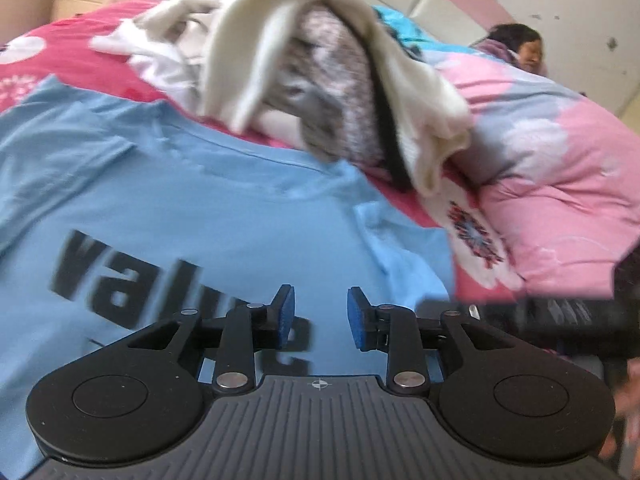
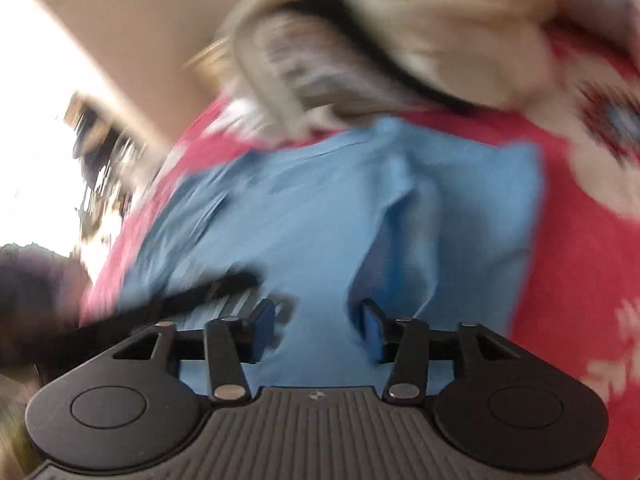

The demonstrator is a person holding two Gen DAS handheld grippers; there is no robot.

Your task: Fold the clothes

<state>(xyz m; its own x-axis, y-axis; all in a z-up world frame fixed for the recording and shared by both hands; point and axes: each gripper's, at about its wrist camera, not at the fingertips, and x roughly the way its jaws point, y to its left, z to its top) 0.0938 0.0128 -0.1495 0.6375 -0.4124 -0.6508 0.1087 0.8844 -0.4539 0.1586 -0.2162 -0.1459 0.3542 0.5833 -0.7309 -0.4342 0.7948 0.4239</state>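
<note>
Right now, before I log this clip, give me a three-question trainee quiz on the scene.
1. True or false: the left gripper grips the light blue cotton T-shirt.
2. What lies beyond the T-shirt's collar? A) a heap of cream and grey clothes B) a cardboard box C) a pair of shoes
3. What colour is the patterned bedsheet under the T-shirt?

Key: 1 false, both it and the right gripper are open with nothing between the pads. 2 A. 3 red, with white flowers.
</note>
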